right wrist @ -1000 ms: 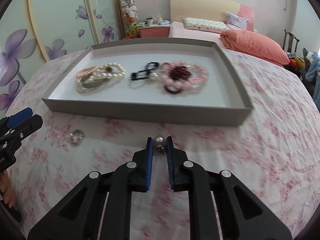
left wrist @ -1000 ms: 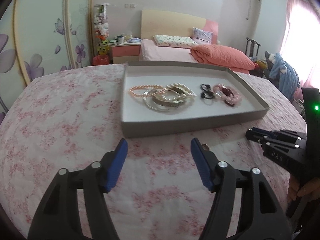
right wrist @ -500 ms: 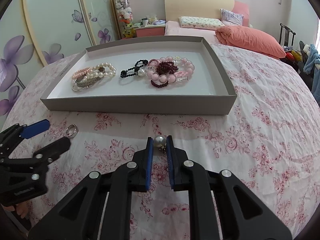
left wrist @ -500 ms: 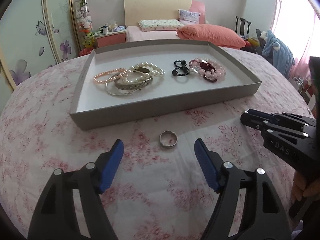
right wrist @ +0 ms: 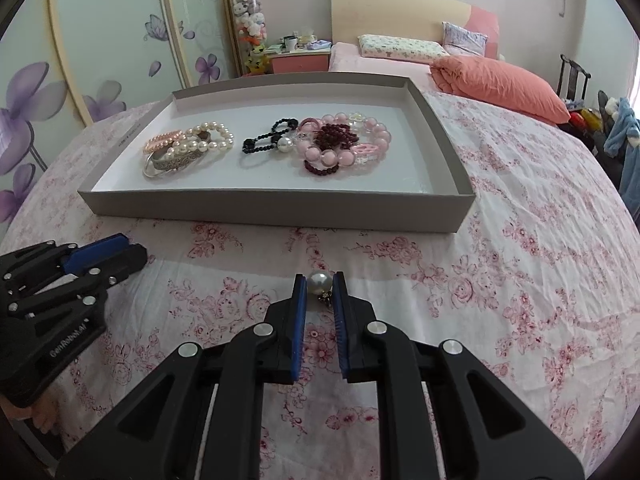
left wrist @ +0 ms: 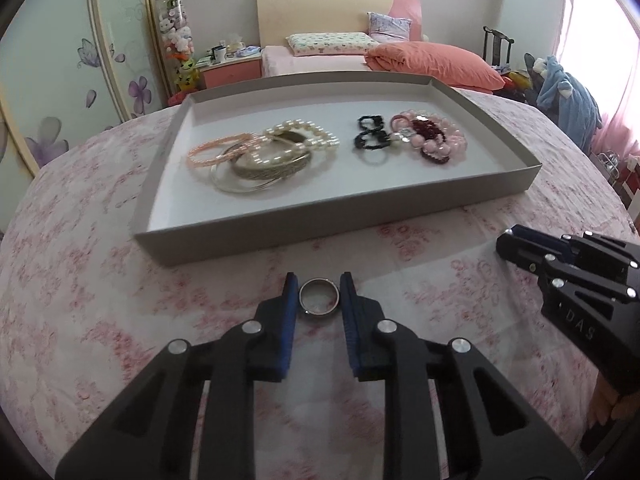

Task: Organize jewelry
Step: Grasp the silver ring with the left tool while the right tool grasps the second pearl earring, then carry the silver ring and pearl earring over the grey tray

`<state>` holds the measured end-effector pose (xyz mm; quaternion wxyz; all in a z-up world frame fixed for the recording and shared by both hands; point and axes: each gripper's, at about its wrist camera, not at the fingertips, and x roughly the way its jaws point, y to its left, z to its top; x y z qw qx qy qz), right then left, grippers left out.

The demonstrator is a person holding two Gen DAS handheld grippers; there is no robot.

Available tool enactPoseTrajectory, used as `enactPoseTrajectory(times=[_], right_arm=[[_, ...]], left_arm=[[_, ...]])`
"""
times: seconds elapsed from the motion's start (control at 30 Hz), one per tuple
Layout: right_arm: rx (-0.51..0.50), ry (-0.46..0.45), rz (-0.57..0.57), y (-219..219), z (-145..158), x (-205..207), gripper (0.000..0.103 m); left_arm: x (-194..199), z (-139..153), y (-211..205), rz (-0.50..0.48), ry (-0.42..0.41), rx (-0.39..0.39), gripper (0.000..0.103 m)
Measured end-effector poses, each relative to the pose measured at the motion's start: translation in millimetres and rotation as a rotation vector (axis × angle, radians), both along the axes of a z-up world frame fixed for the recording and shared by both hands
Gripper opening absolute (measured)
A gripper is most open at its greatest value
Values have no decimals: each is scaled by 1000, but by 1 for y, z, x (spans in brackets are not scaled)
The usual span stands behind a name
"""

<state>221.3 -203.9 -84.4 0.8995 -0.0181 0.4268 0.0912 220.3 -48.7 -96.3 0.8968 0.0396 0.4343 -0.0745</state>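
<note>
A grey tray (left wrist: 304, 236) (right wrist: 280, 210) sits on the floral cloth and holds pearl and pink bracelets (left wrist: 264, 152) (right wrist: 188, 148), a black bead piece (left wrist: 370, 136) (right wrist: 264, 140) and pink and dark red bead bracelets (left wrist: 432, 140) (right wrist: 344, 144). My left gripper (left wrist: 319, 292) is shut on a silver ring (left wrist: 319, 297) just before the tray's front wall. My right gripper (right wrist: 319, 284) is shut on a pearl earring (right wrist: 319, 283), held low over the cloth. Each gripper shows in the other's view, the right gripper (left wrist: 520, 244) and the left gripper (right wrist: 120, 252).
The table wears a pink floral cloth (right wrist: 520, 280). Behind it stand a bed with an orange quilt (left wrist: 432, 64), a pink nightstand (left wrist: 228, 72) and flower-painted wardrobe doors (right wrist: 100, 60). A chair with clothes (left wrist: 560, 92) is at the right.
My left gripper has moved forward and closed its wide-open jaws on the silver ring. My right gripper has kept the pearl earring and drawn back a little from the tray.
</note>
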Motion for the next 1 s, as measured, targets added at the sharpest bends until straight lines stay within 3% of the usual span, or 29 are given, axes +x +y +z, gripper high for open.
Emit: enactPoseTrajectory(times=[0.23,0.37,1.0], right_arm=[[15,4,29,8,0,-2,14],[15,4,29,9,-1,-2,15],[11,3,35,11,-1,5,15]], left_arm=[[-8,0,28,38,2,-30,23],[-7,1,22,32,0,2,24],[-7,0,21,35,1,-10,22]])
